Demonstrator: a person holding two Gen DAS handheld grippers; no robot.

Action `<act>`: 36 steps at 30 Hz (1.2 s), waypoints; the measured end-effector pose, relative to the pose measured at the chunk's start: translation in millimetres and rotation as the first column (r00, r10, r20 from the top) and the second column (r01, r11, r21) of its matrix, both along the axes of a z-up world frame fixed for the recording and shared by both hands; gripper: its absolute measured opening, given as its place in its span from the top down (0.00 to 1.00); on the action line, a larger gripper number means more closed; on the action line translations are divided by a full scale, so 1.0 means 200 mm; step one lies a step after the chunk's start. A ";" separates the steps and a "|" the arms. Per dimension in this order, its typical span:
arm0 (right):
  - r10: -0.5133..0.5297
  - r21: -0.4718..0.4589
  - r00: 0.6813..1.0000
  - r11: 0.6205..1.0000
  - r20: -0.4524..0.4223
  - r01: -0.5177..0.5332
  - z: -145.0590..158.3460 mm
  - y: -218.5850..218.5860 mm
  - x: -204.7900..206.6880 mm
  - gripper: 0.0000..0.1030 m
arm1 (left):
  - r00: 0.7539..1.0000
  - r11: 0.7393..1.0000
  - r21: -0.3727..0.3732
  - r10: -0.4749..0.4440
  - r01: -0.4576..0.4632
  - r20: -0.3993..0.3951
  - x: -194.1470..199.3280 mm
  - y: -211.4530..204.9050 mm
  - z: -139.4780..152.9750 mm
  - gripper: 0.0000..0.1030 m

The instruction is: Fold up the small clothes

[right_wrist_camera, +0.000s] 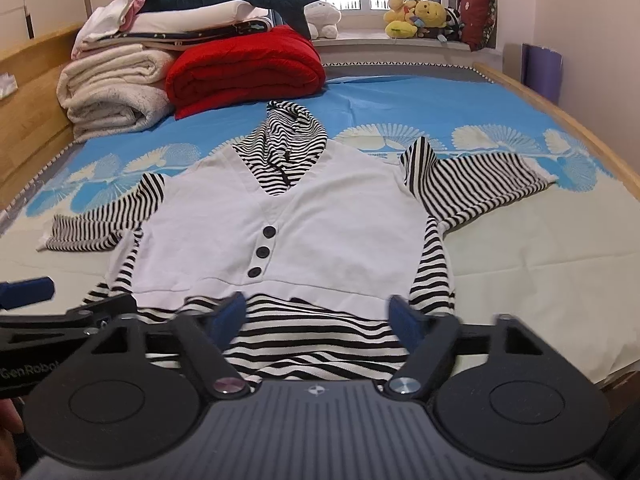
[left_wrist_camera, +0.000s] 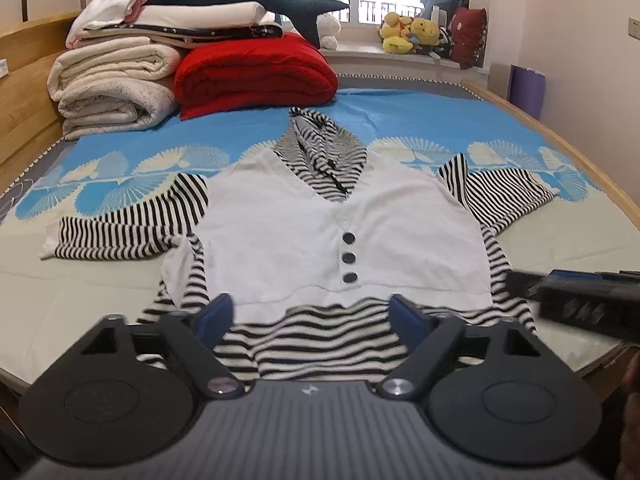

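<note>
A small hooded top (left_wrist_camera: pixel 340 220) lies flat, front up, on the bed, with both sleeves spread out to the sides. It has a white front (right_wrist_camera: pixel 320 232) with three dark buttons, and black-and-white striped sleeves, hood and hem. My left gripper (left_wrist_camera: pixel 310 312) hovers open over the striped hem at the garment's near edge, left of centre. My right gripper (right_wrist_camera: pixel 318 312) is open over the same hem, further right. Striped fabric shows between both pairs of blue pads, and I see no pad pressing on it. Each gripper's finger juts into the other's view at the side.
The bed has a blue fan-patterned sheet (left_wrist_camera: pixel 400 120) and a pale mat (right_wrist_camera: pixel 540 248) under the top. Folded white quilts (left_wrist_camera: pixel 112 84), a red blanket (left_wrist_camera: pixel 256 72) and a plush shark (left_wrist_camera: pixel 248 0) are stacked at the far left. Soft toys (right_wrist_camera: pixel 420 16) sit on the windowsill.
</note>
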State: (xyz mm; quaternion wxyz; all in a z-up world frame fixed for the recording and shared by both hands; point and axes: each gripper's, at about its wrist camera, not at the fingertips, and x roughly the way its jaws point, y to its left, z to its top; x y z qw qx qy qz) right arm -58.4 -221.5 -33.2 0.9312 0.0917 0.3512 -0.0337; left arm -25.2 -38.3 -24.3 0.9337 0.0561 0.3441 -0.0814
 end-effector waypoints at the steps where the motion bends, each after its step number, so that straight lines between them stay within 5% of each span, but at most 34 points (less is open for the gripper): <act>1: -0.013 0.003 1.000 1.000 0.007 0.013 0.02 -0.03 0.00 0.53 | 1.000 1.000 -0.004 0.003 -0.003 0.004 0.01 0.02 0.01 0.27; 4: -0.052 0.055 0.998 0.997 0.048 0.049 0.10 -0.16 0.03 0.64 | 1.000 1.000 -0.003 -0.014 0.014 0.004 0.09 0.10 0.07 0.39; 7: -0.053 0.061 0.988 0.997 0.147 0.045 0.24 -0.33 0.10 0.65 | 0.998 0.998 0.045 -0.044 0.042 0.034 0.19 0.19 0.12 0.40; 12: -0.007 -0.076 0.971 0.997 0.239 0.026 0.35 -0.55 0.29 0.63 | 0.999 0.986 0.162 -0.052 0.049 0.014 0.43 0.36 0.03 0.40; 15: -0.021 -0.135 0.998 0.990 0.060 0.029 0.17 -0.59 0.46 0.58 | 0.994 0.985 0.173 0.040 -0.022 -0.104 0.58 0.50 -0.12 0.40; 17: -0.040 -0.123 0.995 0.992 -0.090 0.029 0.01 -0.63 0.53 0.57 | 0.964 0.989 0.109 0.126 -0.102 -0.236 0.67 0.60 -0.22 0.39; 19: -0.073 -0.032 0.956 0.997 -0.286 0.067 -0.20 -0.68 0.61 0.57 | 0.923 0.983 0.069 0.183 -0.169 -0.339 0.72 0.68 -0.32 0.39; 21: -0.102 0.026 0.921 0.992 -0.375 0.120 -0.33 -0.70 0.64 0.57 | 0.877 0.974 0.080 0.227 -0.214 -0.424 0.77 0.73 -0.41 0.39; 24: -0.125 0.016 0.887 0.989 -0.445 0.148 -0.45 -0.70 0.66 0.57 | 0.823 0.968 0.112 0.249 -0.224 -0.511 0.76 0.77 -0.52 0.35; 29: -0.100 0.066 0.837 0.985 -0.538 0.160 -0.66 -0.64 0.66 0.59 | 0.790 0.978 0.119 0.207 -0.169 -0.577 0.73 0.73 -0.65 0.33; 30: -0.093 0.072 0.829 0.985 -0.551 0.158 -0.69 -0.62 0.66 0.63 | 0.784 0.979 0.115 0.204 -0.168 -0.586 0.72 0.72 -0.67 0.34; 31: -0.091 0.073 0.827 0.985 -0.554 0.157 -0.71 -0.61 0.65 0.81 | 0.780 0.980 0.116 0.201 -0.164 -0.593 0.72 0.71 -0.68 0.34; 32: -0.088 0.077 0.830 0.985 -0.551 0.156 -0.72 -0.60 0.64 0.93 | 0.780 0.980 0.121 0.197 -0.156 -0.594 0.71 0.70 -0.69 0.37; 33: -0.094 0.077 0.836 0.984 -0.541 0.161 -0.70 -0.61 0.63 0.94 | 0.783 0.982 0.123 0.188 -0.142 -0.593 0.70 0.68 -0.69 0.43; 35: -0.104 0.109 0.852 0.977 -0.514 0.185 -0.65 -0.67 0.59 0.97 | 0.791 0.989 0.102 0.146 -0.105 -0.594 0.69 0.64 -0.67 0.86; 36: -0.118 0.136 0.861 0.968 -0.495 0.211 -0.61 -0.72 0.56 0.98 | 0.797 0.993 0.080 0.116 -0.085 -0.593 0.68 0.61 -0.66 0.90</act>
